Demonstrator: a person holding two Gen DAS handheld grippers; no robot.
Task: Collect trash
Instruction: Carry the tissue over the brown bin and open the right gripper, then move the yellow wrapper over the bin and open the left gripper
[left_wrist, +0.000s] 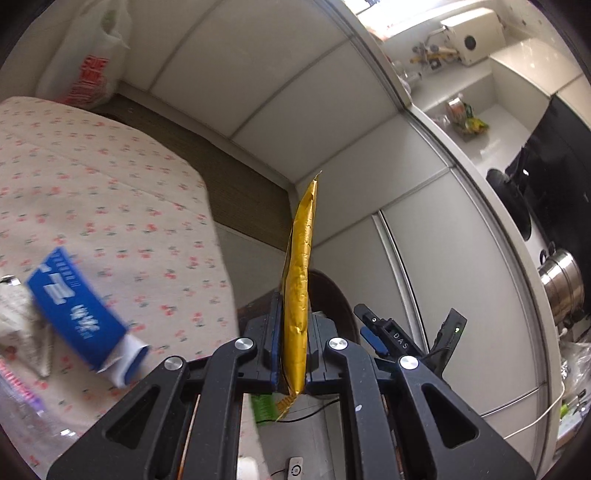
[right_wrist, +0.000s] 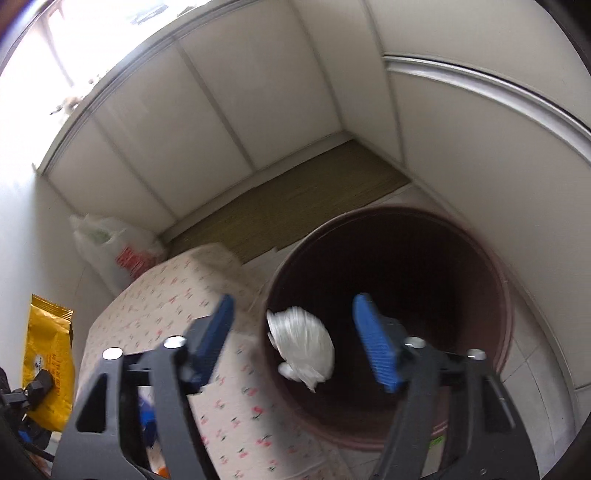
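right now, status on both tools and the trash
Left tool shut on gold packet. Right tool open, white wad between, untouched, over brown bin. Nothing blocking.

Open right claw (right_wrist: 291, 338) above bin (right_wrist: 509, 295)

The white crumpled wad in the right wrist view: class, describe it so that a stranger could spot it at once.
Find the big round dark-brown bin beside the floral-covered table. Over its open mouth, between the spread blue pads of the right gripper and touching neither, is the white crumpled wad. It is the only white, wrinkled lump against the bin's dark inside.
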